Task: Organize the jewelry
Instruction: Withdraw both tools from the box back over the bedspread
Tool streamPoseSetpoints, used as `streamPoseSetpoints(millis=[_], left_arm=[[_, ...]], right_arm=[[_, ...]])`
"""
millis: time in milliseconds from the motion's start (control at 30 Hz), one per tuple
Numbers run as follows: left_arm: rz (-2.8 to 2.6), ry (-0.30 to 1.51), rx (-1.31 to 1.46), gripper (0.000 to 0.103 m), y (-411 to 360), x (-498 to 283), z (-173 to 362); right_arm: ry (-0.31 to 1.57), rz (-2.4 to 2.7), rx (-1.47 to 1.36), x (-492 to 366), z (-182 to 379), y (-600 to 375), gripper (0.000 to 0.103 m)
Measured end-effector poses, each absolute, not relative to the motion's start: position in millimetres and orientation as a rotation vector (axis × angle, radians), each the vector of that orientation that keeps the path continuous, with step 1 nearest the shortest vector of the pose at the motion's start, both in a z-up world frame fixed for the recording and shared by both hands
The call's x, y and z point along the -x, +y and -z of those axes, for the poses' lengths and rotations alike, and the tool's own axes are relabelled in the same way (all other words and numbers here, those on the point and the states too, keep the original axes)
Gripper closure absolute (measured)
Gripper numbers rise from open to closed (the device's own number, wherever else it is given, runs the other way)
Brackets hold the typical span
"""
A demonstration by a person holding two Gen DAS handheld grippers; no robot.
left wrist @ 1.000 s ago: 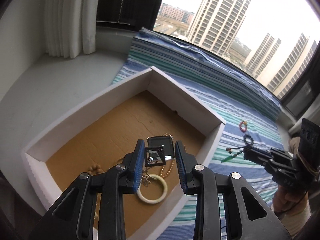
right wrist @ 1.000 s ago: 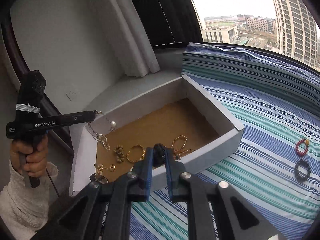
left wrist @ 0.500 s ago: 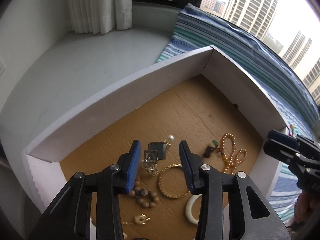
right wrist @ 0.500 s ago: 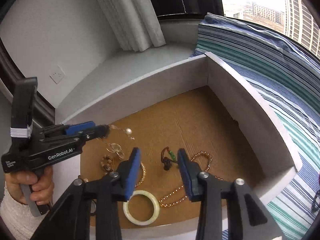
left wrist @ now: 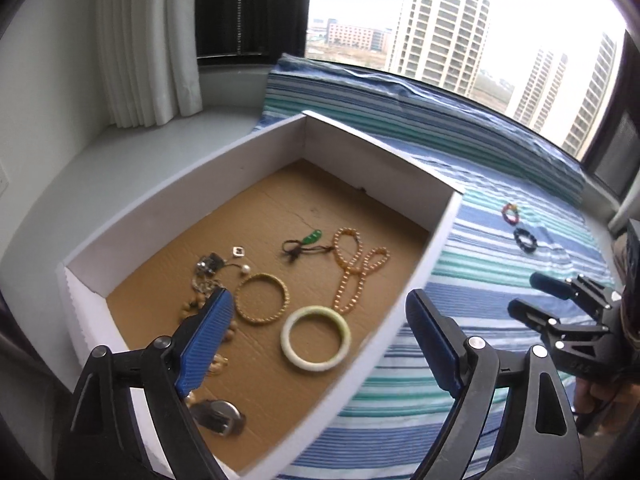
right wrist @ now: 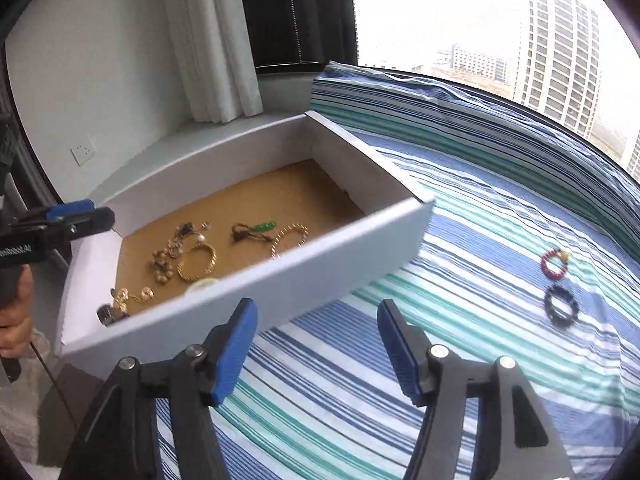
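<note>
Setting: striped cloth (right wrist: pixel 460 240) on a window ledge.
Left gripper (left wrist: pixel 320 340): I've just opened it wide; empty, chain pendant (left wrist: pixel 208 266) dropped ahead in box (left wrist: pixel 420 280).
Right gripper (right wrist: pixel 316 344): just opened, empty; green pendant (right wrist: pixel 252 232) lies ahead.
Remaining: red bracelet (right wrist: pixel 554 264), black bracelet (right wrist: pixel 560 308), right of it.

Left gripper (left wrist: pixel 320 332): pitched downward, jaws spread wide, having just been opening; nothing between the blue pads (left wrist: pixel 206 340).

Right gripper (right wrist: pixel 318 352): also pitched downward, jaws parted but less widely, likewise just been opening; nothing between them.

From the left wrist view, the right gripper shows at the far right edge, jaws apart, a hand (left wrist: pixel 600 394) on its grip. From the right wrist view, the left gripper shows at the left edge, gripped by a hand (right wrist: pixel 16 320).
</note>
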State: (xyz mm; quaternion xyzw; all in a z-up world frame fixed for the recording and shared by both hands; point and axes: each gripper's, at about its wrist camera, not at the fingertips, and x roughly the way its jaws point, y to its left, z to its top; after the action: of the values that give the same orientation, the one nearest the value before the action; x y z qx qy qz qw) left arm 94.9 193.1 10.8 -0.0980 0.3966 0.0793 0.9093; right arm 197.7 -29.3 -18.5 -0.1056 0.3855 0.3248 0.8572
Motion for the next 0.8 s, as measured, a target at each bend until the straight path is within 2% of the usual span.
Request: streamPoseSetpoints(millis=[200, 400, 800], left_arm=[[0.009, 0.848, 0.203, 0.012, 104.2, -83.3, 23.5], [0.122, 0.965, 0.175, 0.012, 41.8, -84.6, 64.2], [0.133, 1.002, 0.134, 0.012, 10.4, -76.6, 75.9]], right_arm=[[0.859, -0.511, 0.203, -154.0, 61.3, -119.7, 0.039], [0.894, -0.36, 0.129, -119.6, 85.2, -192.5, 0.039], [0.909, -0.267, 0.027, -97.1, 101.1, -241.0, 0.039]])
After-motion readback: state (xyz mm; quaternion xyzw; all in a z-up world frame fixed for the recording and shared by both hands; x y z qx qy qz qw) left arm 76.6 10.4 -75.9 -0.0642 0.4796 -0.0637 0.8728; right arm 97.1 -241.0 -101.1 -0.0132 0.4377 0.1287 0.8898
